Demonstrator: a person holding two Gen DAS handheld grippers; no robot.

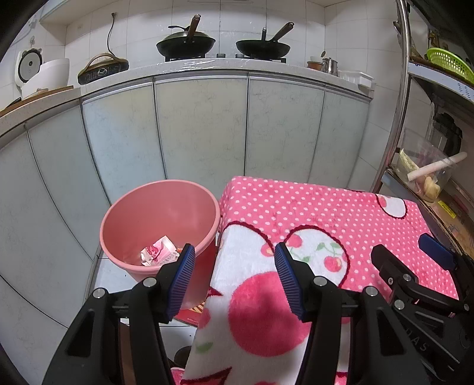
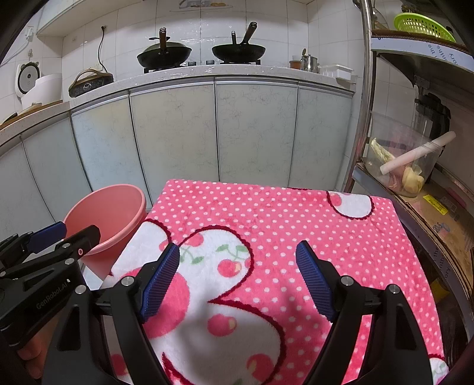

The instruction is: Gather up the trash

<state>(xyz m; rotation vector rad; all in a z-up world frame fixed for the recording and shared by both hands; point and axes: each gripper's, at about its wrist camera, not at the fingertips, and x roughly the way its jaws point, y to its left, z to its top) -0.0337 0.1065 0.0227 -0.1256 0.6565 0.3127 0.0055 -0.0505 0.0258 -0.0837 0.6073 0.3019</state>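
A pink bucket (image 1: 124,219) stands on the floor left of a table draped in a pink cherry-print cloth (image 1: 326,213). Crumpled pink and white wrappers (image 1: 158,251) lie at the bucket's bottom. My left gripper (image 1: 234,254) hovers open over the cloth's left edge beside the bucket, with nothing between its fingers. My right gripper (image 2: 238,251) is open above the cloth (image 2: 281,213), also with nothing in it. The bucket (image 2: 100,213) appears at the left of the right wrist view, with the left gripper (image 2: 71,232) in front of it. The right gripper (image 1: 406,251) shows at the right of the left wrist view.
Grey cabinet doors (image 1: 201,127) run behind the bucket and table, under a counter with two woks (image 1: 186,43), a rice cooker (image 1: 38,74) and small pots. A metal shelf rack (image 2: 414,177) with a clear container and a green basket (image 2: 420,25) stands on the right.
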